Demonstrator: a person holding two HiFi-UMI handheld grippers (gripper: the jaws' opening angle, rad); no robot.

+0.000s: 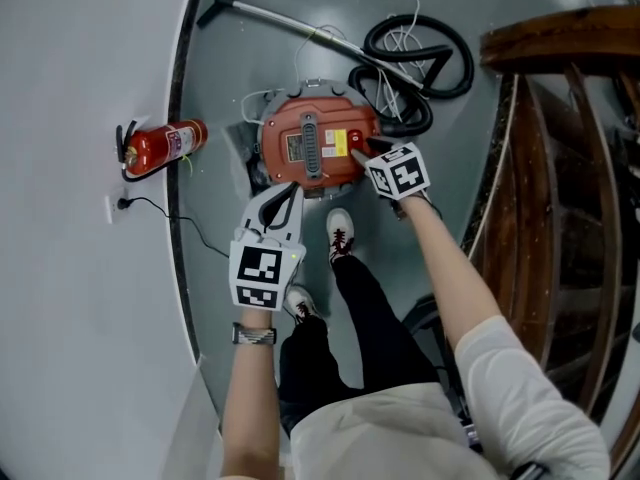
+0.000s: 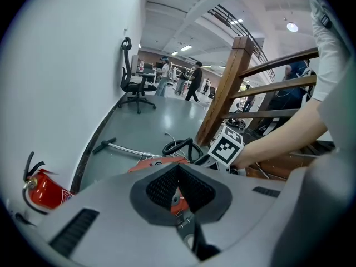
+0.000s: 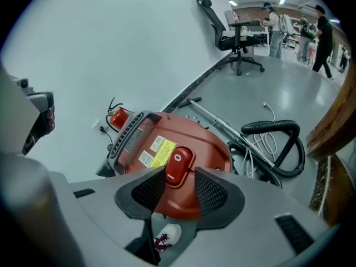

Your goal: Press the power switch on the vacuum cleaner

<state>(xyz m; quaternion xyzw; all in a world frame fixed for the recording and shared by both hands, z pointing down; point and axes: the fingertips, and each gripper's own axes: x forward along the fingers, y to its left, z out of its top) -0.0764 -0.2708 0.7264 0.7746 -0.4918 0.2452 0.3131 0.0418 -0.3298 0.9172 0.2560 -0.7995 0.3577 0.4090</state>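
A round red vacuum cleaner [image 1: 310, 148] stands on the grey floor near the curved white wall. Its red rocker power switch [image 3: 179, 164] sits beside a yellow label on the lid. My right gripper [image 3: 179, 179] hovers just over the switch [image 1: 356, 140], jaws a little apart with the switch showing in the gap; whether it touches is unclear. My left gripper [image 1: 290, 190] is held low at the vacuum's near edge, its tips meeting, nothing held. In the left gripper view the left gripper [image 2: 178, 168] points over the vacuum [image 2: 158, 163].
A black hose [image 1: 420, 53] and metal wand [image 1: 290, 23] lie beyond the vacuum. A red fire extinguisher [image 1: 160, 148] rests by the wall, near a socket with a cord [image 1: 125, 203]. A wooden stair rail [image 1: 560, 168] rises on the right. The person's shoes [image 1: 340, 233] stand just before the vacuum.
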